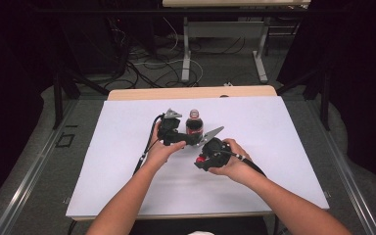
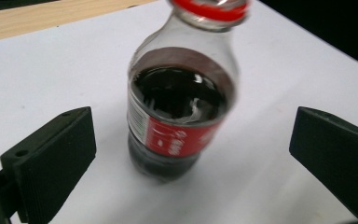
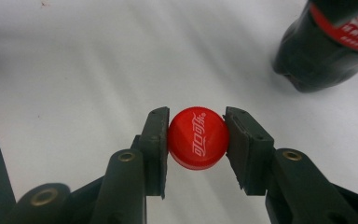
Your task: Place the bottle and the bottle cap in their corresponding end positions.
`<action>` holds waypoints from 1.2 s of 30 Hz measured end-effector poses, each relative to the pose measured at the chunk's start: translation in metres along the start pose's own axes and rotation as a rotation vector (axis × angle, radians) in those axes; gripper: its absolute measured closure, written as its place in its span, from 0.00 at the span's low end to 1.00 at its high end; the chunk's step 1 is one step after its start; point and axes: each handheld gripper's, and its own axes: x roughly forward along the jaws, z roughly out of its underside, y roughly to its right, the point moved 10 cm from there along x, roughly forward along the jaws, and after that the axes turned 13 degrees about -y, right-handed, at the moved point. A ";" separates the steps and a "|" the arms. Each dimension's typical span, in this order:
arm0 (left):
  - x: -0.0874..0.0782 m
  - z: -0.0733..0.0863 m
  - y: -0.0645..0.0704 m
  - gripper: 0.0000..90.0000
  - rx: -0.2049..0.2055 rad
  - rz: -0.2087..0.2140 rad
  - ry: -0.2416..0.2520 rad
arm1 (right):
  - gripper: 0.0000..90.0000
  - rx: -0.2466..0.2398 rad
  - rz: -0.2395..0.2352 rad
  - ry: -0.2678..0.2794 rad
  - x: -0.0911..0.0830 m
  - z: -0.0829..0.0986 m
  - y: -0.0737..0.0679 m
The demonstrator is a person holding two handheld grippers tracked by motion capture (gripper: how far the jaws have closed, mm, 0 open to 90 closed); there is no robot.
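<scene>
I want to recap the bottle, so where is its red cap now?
The red cap is clamped between the right gripper jaws, in front of the cola bottle near the white table centre.

Bottle [image 1: 194, 126] stands mid-table [image 1: 274, 147]; left gripper [image 1: 170, 131] at its nine o'clock, right gripper [image 1: 210, 154] with cap [image 3: 198, 138] at five o'clock.

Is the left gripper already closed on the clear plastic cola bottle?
No, the left gripper stands open, its jaws apart from the cola bottle on either side.

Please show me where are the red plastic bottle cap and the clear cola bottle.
Red plastic bottle cap [image 3: 198, 138], right gripper view, on its printed top.
Clear cola bottle with red label [image 2: 179, 135], left gripper view, on its label.
</scene>
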 end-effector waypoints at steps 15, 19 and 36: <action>-0.050 0.038 0.015 0.01 -0.005 0.021 0.055 | 0.68 -0.027 -0.013 -0.063 0.031 0.008 -0.006; -0.055 0.051 0.007 0.01 -0.016 -0.034 0.045 | 0.68 -0.039 -0.008 -0.076 0.037 0.008 -0.008; -0.062 0.074 -0.022 0.01 -0.078 -0.091 0.032 | 0.50 -0.025 -0.030 -0.079 0.047 0.012 -0.006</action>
